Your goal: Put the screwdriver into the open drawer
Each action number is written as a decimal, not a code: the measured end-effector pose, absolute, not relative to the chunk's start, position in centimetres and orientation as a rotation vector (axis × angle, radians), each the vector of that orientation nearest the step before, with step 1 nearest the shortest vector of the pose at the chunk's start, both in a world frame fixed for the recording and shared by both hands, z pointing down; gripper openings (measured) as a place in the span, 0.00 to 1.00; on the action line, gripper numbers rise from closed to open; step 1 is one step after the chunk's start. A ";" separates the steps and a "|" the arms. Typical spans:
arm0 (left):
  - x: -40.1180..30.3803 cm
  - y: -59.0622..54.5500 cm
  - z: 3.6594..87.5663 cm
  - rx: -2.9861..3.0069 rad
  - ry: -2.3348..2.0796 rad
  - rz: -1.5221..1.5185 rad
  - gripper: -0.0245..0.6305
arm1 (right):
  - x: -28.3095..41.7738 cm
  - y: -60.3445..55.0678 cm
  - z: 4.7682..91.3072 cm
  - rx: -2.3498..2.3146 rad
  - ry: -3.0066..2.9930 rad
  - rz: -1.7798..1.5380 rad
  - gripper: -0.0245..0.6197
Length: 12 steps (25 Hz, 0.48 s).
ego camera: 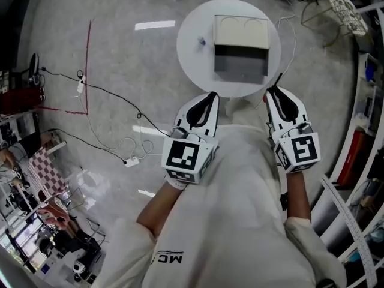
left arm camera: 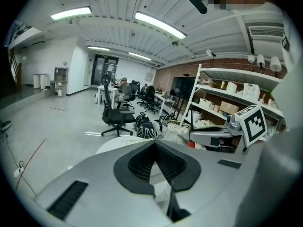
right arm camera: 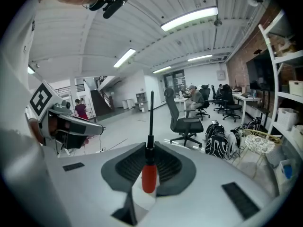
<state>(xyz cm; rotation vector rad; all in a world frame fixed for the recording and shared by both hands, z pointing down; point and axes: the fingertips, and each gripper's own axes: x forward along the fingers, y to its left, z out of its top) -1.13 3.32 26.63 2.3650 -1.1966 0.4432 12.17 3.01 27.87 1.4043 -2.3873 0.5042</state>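
A beige drawer unit (ego camera: 241, 32) stands on a round white table (ego camera: 192, 47), its grey drawer (ego camera: 240, 66) pulled open toward me. My right gripper (ego camera: 272, 91) (right arm camera: 150, 148) is shut on the screwdriver (right arm camera: 149, 176) at the neck. The red handle lies back between the jaws and the black shaft (ego camera: 278, 78) sticks out past the tips. This gripper hovers near the table's near right edge, short of the drawer. My left gripper (ego camera: 210, 95) (left arm camera: 154, 144) is shut with nothing in it, at the table's near edge, left of the drawer front.
A small blue object (ego camera: 202, 41) lies on the table left of the unit. Black cables and a white power strip (ego camera: 132, 161) trail over the floor at left, beside a red tape line (ego camera: 88, 65). White shelving (ego camera: 360, 137) runs along the right. An office chair (left arm camera: 113, 115) stands farther off.
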 end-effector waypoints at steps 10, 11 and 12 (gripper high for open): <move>0.8 -2.0 27.8 2.283 -1.284 0.461 0.05 | 12.2 -4.0 30.4 1.222 -2.419 0.479 0.21; 0.9 -2.2 28.0 2.278 -1.282 0.459 0.05 | 12.0 -4.1 30.8 1.210 -2.415 0.489 0.21; 0.9 -2.5 28.2 2.271 -1.281 0.457 0.05 | 11.9 -4.4 31.1 1.196 -2.415 0.497 0.21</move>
